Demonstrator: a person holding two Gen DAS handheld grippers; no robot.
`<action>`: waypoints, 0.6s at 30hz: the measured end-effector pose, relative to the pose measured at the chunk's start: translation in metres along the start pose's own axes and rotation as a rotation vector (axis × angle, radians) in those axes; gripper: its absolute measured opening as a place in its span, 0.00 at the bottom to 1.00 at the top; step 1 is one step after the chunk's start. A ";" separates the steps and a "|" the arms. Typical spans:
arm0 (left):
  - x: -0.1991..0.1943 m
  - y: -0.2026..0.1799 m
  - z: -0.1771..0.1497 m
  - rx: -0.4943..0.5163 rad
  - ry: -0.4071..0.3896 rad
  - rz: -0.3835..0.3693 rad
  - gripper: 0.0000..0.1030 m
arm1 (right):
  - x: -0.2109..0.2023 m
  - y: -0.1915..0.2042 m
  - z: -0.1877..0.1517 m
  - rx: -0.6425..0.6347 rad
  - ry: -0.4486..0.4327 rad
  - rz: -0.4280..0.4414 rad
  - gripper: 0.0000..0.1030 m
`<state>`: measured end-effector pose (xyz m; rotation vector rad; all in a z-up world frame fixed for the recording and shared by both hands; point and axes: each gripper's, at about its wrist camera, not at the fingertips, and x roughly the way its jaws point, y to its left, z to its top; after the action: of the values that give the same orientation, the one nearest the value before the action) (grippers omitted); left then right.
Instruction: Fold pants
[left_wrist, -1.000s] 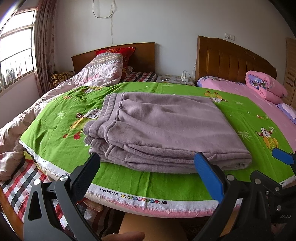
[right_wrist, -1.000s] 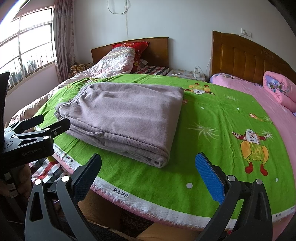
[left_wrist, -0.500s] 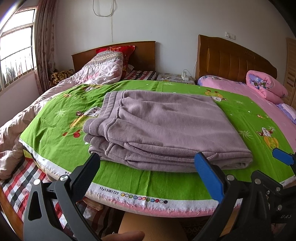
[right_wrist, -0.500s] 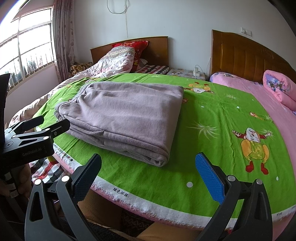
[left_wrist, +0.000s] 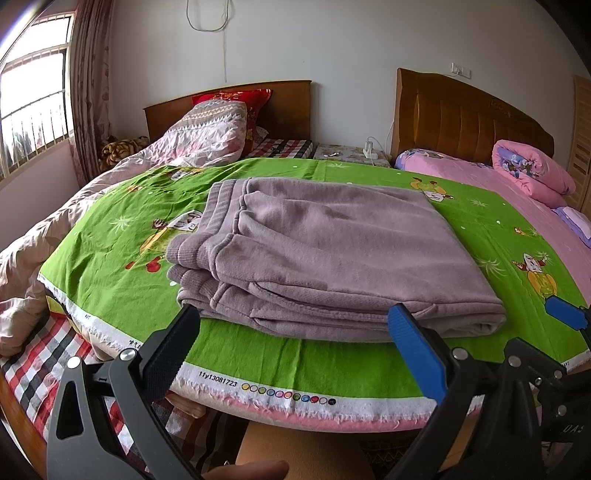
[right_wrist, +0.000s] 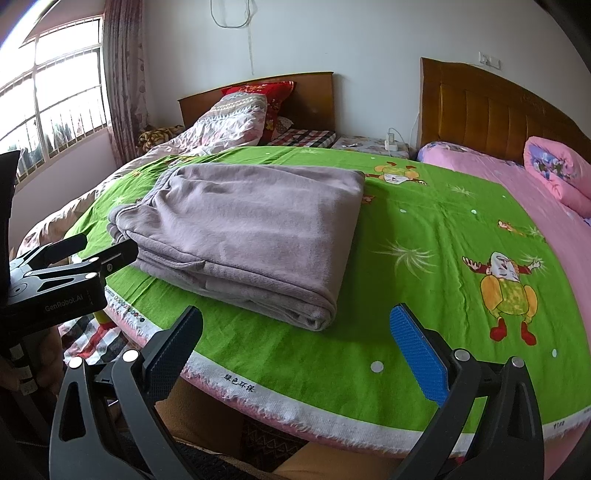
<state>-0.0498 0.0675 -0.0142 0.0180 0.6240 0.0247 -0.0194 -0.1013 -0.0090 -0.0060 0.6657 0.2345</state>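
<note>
A: Where are the pants (left_wrist: 325, 258)?

B: Folded into a thick rectangular stack, lying flat on the green sheet (left_wrist: 110, 266) near the front edge of the bed. One pair, mauve, a soft fleecy knit. The ribbed waistband and cuffs bunch at the stack's left end; the right end is a smooth rounded fold.

A: And the sheet itself?

B: Thin cotton, bright green, printed with cartoon figures and white starbursts. Its front hem is a white strip with a frayed pink fringe, printed with a number and a row of small coloured dots.

A: What about the claws?

B: Two. The left claw (left_wrist: 295, 347) is released, its fingers spread wide just in front of the stack's near edge, touching nothing. One finger has a black textured pad, the other a blue one. The right claw (right_wrist: 299, 347) is also released, hovering over the sheet's hem off the stack's right corner, holding nothing.

A: Further out?

B: Two wooden headboards against the white wall. The left bed carries a crumpled pinkish quilt (left_wrist: 207, 133) and a red pillow (left_wrist: 236, 98); the right has a pink sheet and one rolled pink blanket (left_wrist: 532, 170). A barred window (right_wrist: 55, 96) with a patterned curtain stands at left.
</note>
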 end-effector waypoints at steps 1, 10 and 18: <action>0.000 0.000 0.000 0.000 0.000 0.000 0.99 | 0.000 0.000 -0.001 0.002 0.000 0.000 0.95; 0.002 0.001 -0.002 -0.008 0.008 0.001 0.99 | -0.002 0.001 -0.005 0.016 0.003 -0.001 0.95; 0.002 0.001 -0.002 -0.012 0.014 0.003 0.99 | -0.002 -0.002 -0.002 0.031 0.009 0.000 0.95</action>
<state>-0.0488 0.0681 -0.0170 0.0072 0.6376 0.0310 -0.0217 -0.1040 -0.0101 0.0227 0.6782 0.2246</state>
